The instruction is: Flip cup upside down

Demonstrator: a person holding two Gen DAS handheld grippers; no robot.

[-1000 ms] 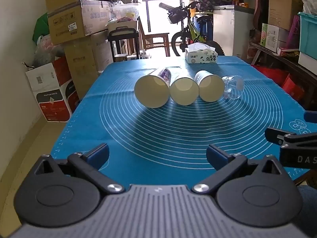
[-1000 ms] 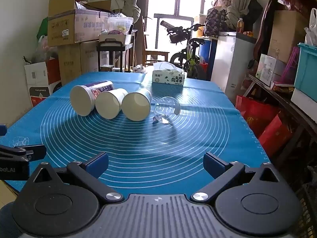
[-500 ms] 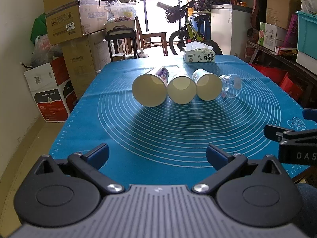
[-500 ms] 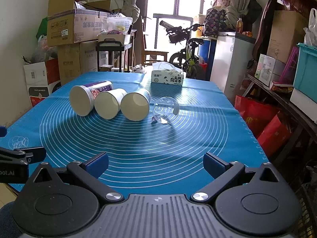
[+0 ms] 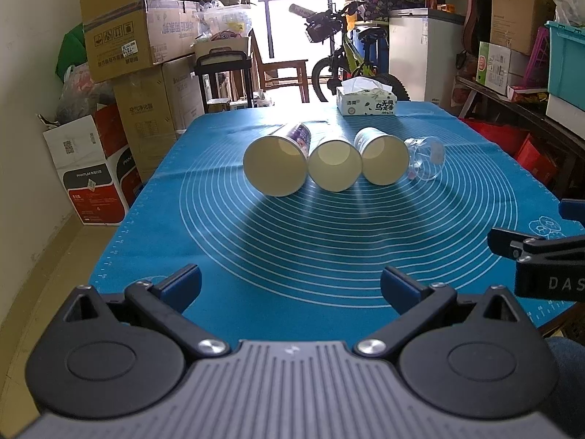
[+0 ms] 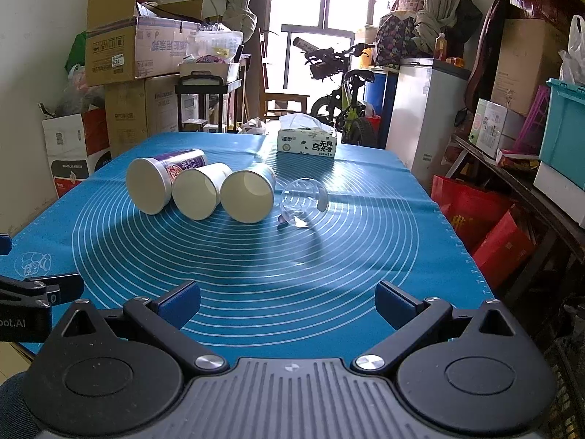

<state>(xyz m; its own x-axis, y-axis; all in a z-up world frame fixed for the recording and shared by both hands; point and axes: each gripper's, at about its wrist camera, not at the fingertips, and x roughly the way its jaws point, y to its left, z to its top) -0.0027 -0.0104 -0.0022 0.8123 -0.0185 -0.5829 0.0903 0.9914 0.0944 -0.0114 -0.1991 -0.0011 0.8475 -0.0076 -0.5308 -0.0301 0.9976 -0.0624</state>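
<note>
Several cups lie on their sides in a row on the blue mat, mouths toward me: a purple-labelled paper cup, a plain paper cup, a third paper cup, and a clear glass cup at the right end. My left gripper is open and empty near the mat's front edge. My right gripper is open and empty, also well short of the cups.
A tissue box stands at the mat's far edge. Cardboard boxes are stacked left of the table, a bicycle and a white cabinet behind, shelves with bins on the right.
Both grippers have shifted only slightly; the cups sit a little higher in the left wrist view. Nothing was grasped or moved.
</note>
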